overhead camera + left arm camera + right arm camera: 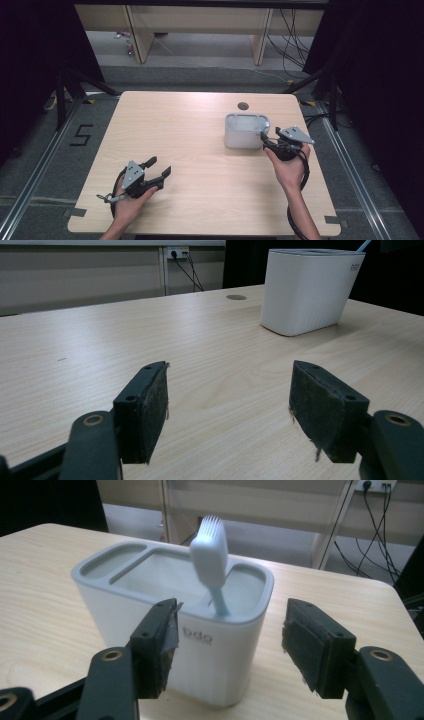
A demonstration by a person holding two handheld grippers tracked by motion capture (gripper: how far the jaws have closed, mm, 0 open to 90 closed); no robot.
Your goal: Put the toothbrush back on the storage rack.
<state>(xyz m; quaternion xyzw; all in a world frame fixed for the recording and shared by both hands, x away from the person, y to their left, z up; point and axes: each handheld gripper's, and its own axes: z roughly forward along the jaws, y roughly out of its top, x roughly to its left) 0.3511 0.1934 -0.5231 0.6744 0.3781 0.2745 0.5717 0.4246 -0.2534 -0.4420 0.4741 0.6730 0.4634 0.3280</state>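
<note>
A white holder point(243, 131) with a grey rim and three compartments stands on the wooden table point(185, 135), right of centre. A light blue toothbrush point(210, 550) stands head-up in its end compartment, leaning slightly. My right gripper point(230, 630) is open just in front of that end of the holder point(150, 605), with nothing between its pads; in the high view it point(270, 135) sits at the holder's right side. My left gripper point(160, 166) rests open and holds nothing near the front left of the table. In its own view point(230, 395) the holder point(310, 290) stands far off.
A round cable hole point(243, 105) lies in the table behind the holder. Beyond the table are a grey floor, wooden furniture legs point(140, 35) and loose cables point(295, 45). Black stands point(62, 95) flank the table's far corners.
</note>
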